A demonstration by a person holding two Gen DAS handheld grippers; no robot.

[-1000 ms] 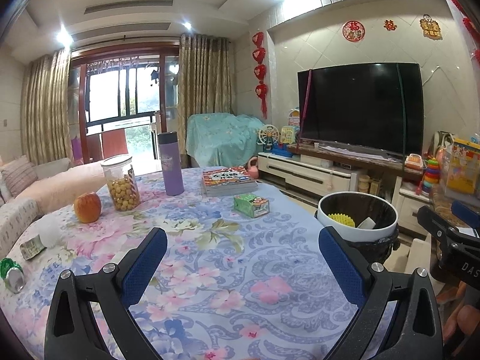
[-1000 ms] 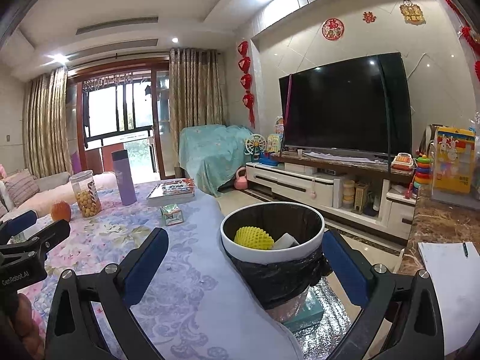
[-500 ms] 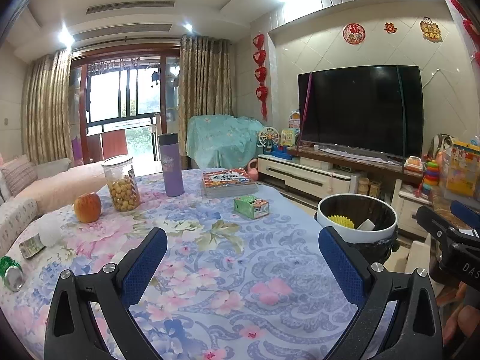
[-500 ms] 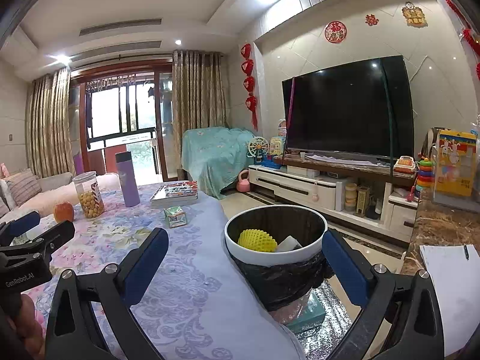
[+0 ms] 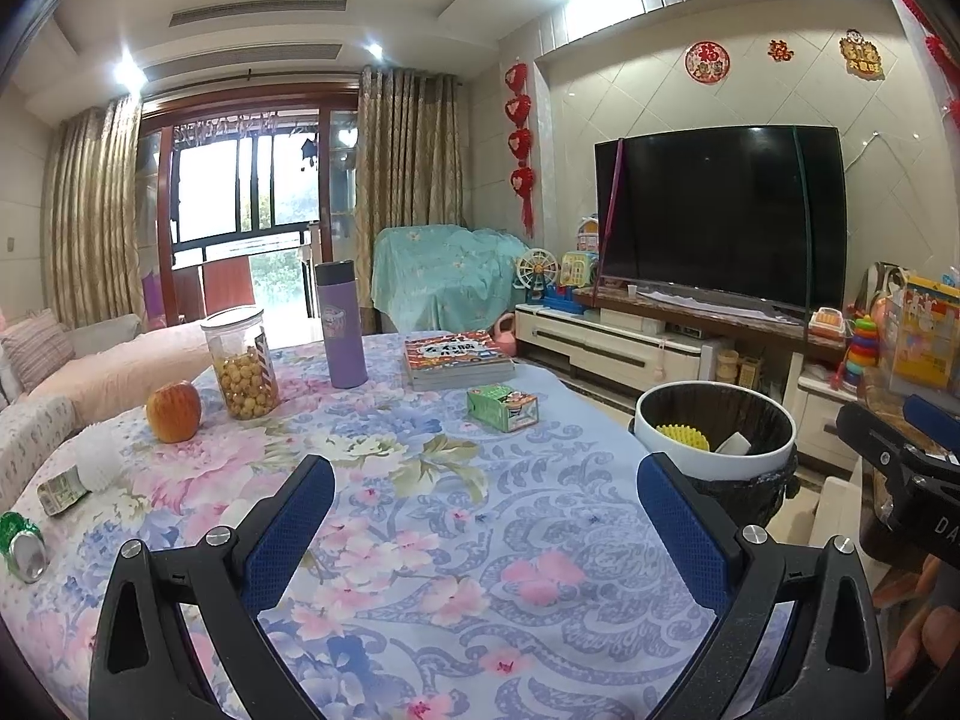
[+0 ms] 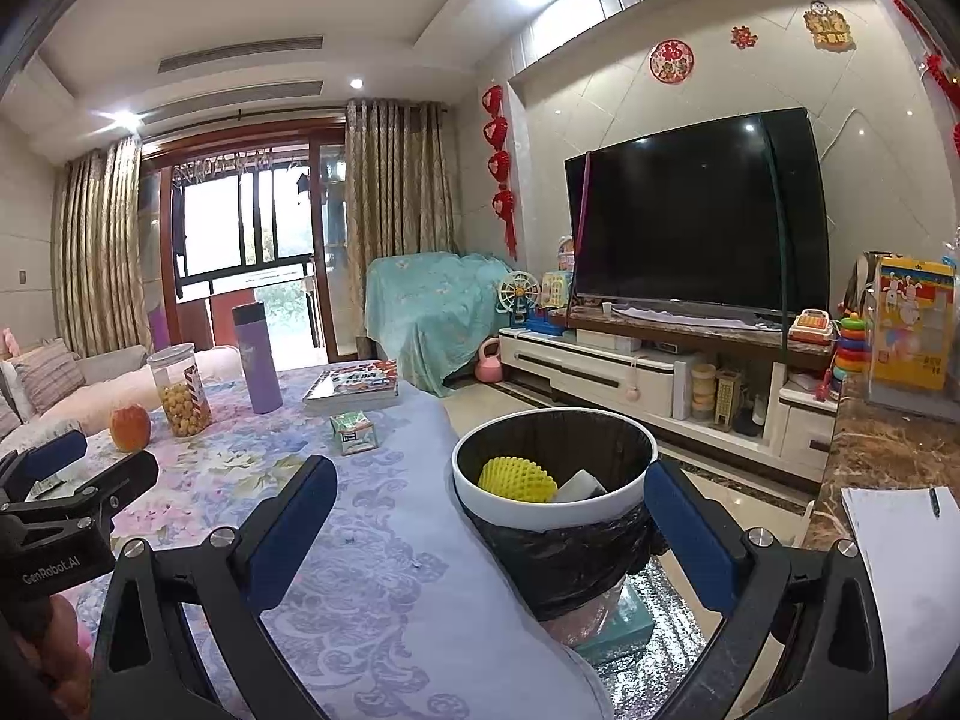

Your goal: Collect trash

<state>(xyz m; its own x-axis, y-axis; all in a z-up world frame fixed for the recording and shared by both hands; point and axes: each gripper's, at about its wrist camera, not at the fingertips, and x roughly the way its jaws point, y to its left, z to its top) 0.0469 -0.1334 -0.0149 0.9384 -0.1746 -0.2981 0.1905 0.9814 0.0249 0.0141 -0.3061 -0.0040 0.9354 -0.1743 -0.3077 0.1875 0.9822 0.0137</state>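
Both grippers idle, nothing gripped: left gripper spread wide over the floral tablecloth, right gripper equally wide, its fingers framing the trash bin.

The bin sits just off the table's right edge and already holds a yellow foam net and a white scrap.

Trash left on the table: green carton mid-table; at the far left, a crushed can, a small wrapper and a white foam net.

The carton is likely light and crushable, so pinch its long sides. The can is slick, thin metal; grip across its body.

The can is half cut off by the lens edge, the wrapper is too small to read, and the bin's base is hidden.
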